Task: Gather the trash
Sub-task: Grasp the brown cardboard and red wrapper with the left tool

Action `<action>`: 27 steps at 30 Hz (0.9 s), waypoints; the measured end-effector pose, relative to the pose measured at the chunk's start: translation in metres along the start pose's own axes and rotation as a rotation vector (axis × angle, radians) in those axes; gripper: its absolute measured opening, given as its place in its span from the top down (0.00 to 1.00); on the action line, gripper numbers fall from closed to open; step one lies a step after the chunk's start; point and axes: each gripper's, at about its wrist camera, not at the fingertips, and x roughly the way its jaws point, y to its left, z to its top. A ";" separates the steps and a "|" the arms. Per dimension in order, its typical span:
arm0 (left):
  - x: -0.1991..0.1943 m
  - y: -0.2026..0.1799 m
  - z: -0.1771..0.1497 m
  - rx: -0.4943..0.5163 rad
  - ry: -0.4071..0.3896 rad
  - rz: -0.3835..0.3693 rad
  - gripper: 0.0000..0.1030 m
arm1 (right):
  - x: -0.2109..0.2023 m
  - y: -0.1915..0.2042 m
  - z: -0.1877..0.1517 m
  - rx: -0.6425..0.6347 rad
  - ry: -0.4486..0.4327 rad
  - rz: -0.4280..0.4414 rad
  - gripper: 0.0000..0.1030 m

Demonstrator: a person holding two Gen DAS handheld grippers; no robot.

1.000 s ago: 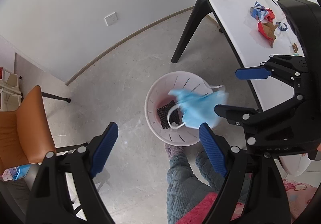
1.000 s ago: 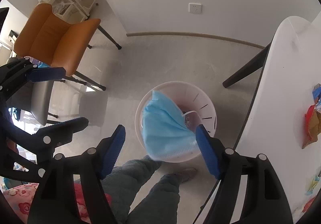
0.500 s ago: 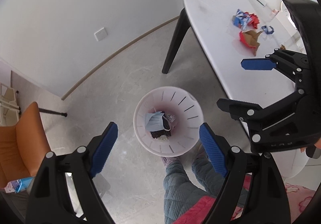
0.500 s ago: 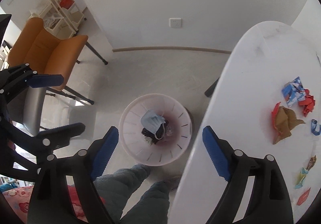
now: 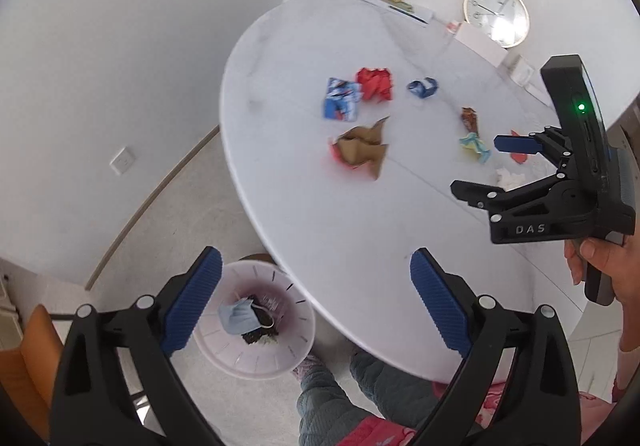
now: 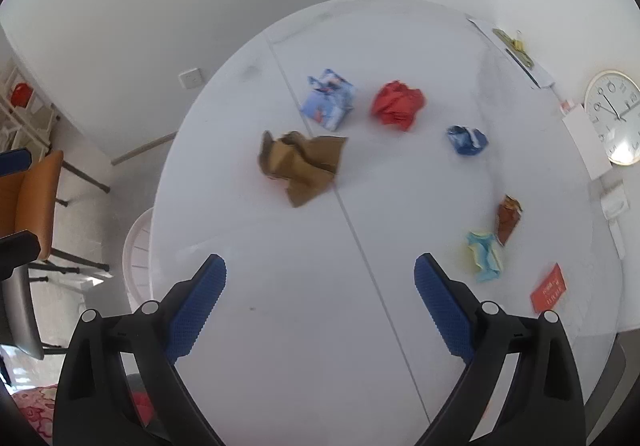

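Both grippers were wide open and held nothing — the left gripper hung over the near table edge, the right gripper over the tabletop. The blue mask lay inside the white bin on the floor, near left. Crumpled brown paper, a red wad and a blue-white wrapper lay farther on the table.

A round wall clock sits at the right edge, an orange chair at the left edge, a wall socket at left, below the white wall
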 end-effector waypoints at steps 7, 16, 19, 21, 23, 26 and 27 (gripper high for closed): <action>0.052 -0.044 0.031 0.043 0.047 -0.005 0.11 | 0.001 -0.076 -0.024 0.123 0.011 0.001 0.08; 0.138 -0.076 0.069 0.004 0.096 0.048 0.11 | 0.017 -0.131 -0.033 0.188 0.036 0.038 0.08; 0.158 -0.067 0.081 -0.106 0.130 0.048 0.11 | 0.026 -0.141 -0.028 0.192 0.038 0.052 0.08; 0.166 -0.059 0.088 -0.195 0.141 0.034 0.11 | 0.032 -0.145 -0.023 0.196 0.039 0.066 0.08; 0.171 -0.053 0.095 -0.283 0.140 0.036 0.11 | 0.040 -0.149 -0.016 0.194 0.039 0.078 0.08; 0.177 -0.047 0.105 -0.404 0.154 0.052 0.11 | 0.050 -0.153 -0.005 0.188 0.035 0.095 0.08; 0.179 -0.044 0.107 -0.455 0.157 0.054 0.11 | 0.053 -0.155 0.000 0.185 0.032 0.102 0.08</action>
